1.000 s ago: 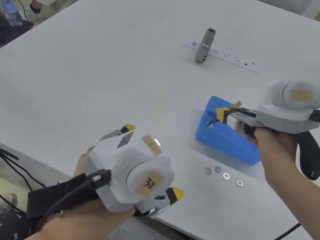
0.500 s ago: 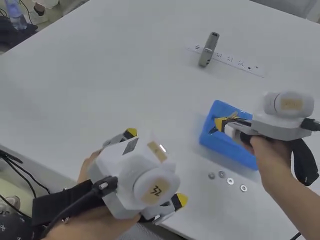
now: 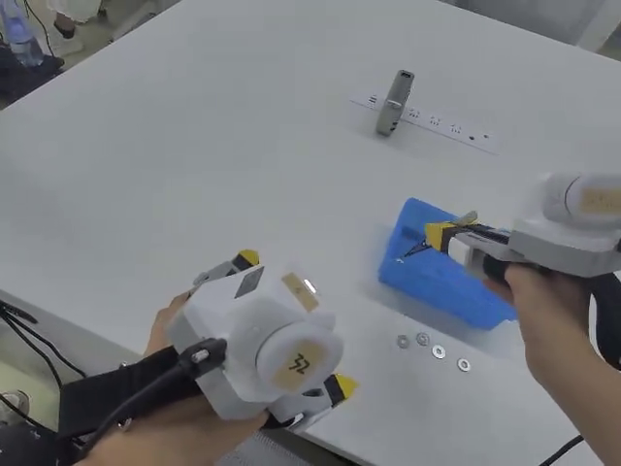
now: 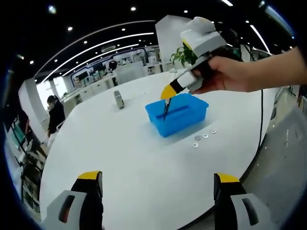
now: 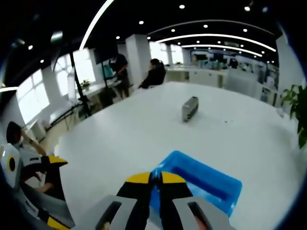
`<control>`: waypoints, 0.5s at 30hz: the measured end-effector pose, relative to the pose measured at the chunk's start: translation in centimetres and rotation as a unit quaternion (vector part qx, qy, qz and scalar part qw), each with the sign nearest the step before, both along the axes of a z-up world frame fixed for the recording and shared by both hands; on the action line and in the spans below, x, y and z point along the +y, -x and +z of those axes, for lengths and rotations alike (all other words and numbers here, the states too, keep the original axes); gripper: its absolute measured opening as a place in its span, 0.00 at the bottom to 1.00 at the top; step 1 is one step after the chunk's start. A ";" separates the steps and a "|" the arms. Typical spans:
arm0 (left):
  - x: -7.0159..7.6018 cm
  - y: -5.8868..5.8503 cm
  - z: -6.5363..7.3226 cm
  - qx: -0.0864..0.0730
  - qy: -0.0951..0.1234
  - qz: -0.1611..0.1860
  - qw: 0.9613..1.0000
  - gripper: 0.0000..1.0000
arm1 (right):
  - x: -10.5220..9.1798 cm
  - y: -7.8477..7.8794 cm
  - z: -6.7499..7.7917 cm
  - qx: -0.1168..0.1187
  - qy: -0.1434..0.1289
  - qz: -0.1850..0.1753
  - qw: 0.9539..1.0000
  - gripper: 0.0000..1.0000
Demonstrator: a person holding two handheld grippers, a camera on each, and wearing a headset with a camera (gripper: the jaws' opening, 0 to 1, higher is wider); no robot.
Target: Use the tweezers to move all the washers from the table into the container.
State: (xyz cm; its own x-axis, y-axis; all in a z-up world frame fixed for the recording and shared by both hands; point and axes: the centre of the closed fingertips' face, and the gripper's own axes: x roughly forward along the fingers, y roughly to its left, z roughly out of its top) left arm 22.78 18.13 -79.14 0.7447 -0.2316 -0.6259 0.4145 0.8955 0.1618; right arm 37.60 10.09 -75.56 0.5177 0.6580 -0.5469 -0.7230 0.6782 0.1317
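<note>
the right hand-held gripper (image 3: 439,234) is hovering over the near-left corner of the blue container (image 3: 456,286), with a person's hand (image 3: 543,306) wrapping its handle. its jaws are standing narrow, almost together, pinching the tweezers (image 3: 412,249). the tweezers are pointing down into the container, their tips sitting low inside by the left wall. in the left gripper view they are hanging nearly upright from the yellow jaw tips. the tips are too small to tell whether they are carrying anything.

the left hand-held gripper (image 3: 293,322) is hanging at the near edge of the bench (image 3: 194,146), well apart from the container. in its own view its jaws are standing wide apart with nothing between them.

four washers (image 3: 432,348) are lying on the bench in a loose row just in front of the container's near wall, not touching it. the two left ones are sitting close together and the other two are trailing off to the right.

farther back, a small grey object (image 3: 393,97) is resting at the left end of a white strip (image 3: 441,124) that is lying flat on the bench, well apart from the container.
</note>
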 end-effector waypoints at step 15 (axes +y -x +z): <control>0.1 0.0 0.2 -0.005 0.002 0.004 1.000 0.97 | -0.7 6.4 3.2 -0.042 0.009 0.045 0.998 0.02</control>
